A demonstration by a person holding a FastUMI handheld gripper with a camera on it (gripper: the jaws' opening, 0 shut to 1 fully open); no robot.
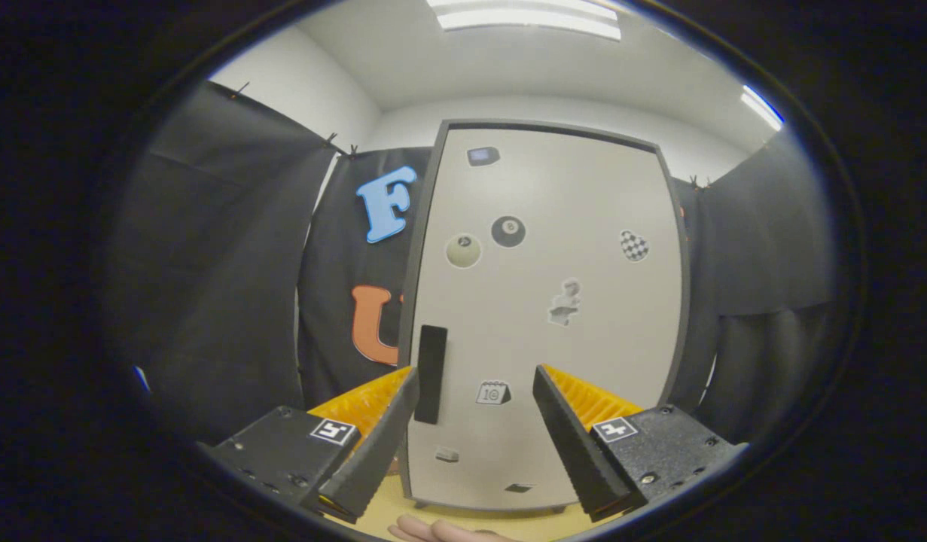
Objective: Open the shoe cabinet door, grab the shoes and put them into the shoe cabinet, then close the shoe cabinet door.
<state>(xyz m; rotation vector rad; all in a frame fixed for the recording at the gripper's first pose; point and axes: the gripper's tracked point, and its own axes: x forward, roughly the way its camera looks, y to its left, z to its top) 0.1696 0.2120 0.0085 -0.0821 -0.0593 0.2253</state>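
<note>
The shoe cabinet (546, 316) stands straight ahead, its pale door shut inside a dark grey frame and dotted with several stickers. A black vertical handle (431, 374) sits at the door's left edge, low down. My gripper (474, 380) is open, its fingers spread wide in front of the door's lower part. The left finger's tip lies just beside the handle, which stands slightly inside the gap; whether it touches I cannot tell. Nothing is held between the fingers.
Black cloth walls close in on the left and right of the cabinet. A light wooden floor (391, 508) shows under the cabinet between the fingers. A person's hand (433, 531) peeks in at the bottom, below the fingers.
</note>
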